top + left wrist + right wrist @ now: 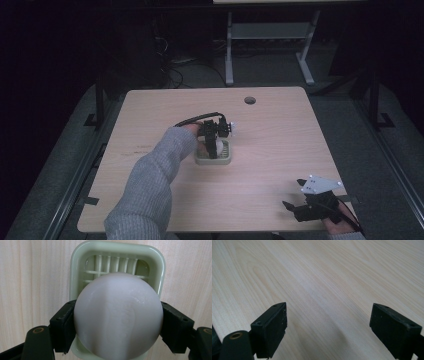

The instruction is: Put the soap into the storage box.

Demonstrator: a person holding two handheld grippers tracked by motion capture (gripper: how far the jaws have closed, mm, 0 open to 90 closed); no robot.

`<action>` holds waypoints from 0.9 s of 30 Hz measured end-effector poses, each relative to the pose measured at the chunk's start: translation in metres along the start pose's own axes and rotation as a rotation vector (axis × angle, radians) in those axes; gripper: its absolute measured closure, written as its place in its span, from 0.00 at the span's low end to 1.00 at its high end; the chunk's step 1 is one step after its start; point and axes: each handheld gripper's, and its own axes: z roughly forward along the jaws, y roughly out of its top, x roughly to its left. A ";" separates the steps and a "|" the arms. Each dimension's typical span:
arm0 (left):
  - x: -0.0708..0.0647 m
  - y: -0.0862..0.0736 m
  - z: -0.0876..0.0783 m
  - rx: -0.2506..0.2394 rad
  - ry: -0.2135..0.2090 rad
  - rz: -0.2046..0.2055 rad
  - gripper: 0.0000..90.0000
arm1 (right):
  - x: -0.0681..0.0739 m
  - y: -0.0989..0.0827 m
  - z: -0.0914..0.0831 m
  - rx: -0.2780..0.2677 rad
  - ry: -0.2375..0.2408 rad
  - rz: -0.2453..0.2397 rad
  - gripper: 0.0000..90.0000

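A rounded white bar of soap (118,315) is clamped between the black jaws of my left gripper (117,325), directly above a pale green soap dish (75,272) with a slatted bottom. In the high view the left gripper (213,145) hangs over the soap dish (225,160) at the table's middle, with the soap (218,146) a small white patch between its jaws. My right gripper (295,209) rests near the table's front right corner, and its jaws (329,327) stand wide apart over bare wood.
The light wooden table (280,135) has a round cable hole (250,100) near its far edge. A grey sleeve (150,185) reaches in from the front left. Another desk's legs (229,50) stand beyond the table on the dark floor.
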 end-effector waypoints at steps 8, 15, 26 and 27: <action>0.001 0.000 0.002 -0.007 -0.011 -0.012 0.27 | -0.001 0.000 0.000 0.001 -0.004 -0.008 0.15; 0.002 0.000 0.003 0.005 -0.014 -0.006 0.27 | 0.000 0.000 0.000 0.000 0.000 -0.001 0.15; 0.000 0.001 0.004 0.007 -0.015 -0.009 0.26 | 0.000 0.000 0.001 0.004 -0.002 0.001 0.15; 0.001 0.001 0.002 0.004 -0.020 -0.007 0.26 | 0.000 0.001 0.000 0.002 -0.006 -0.003 0.15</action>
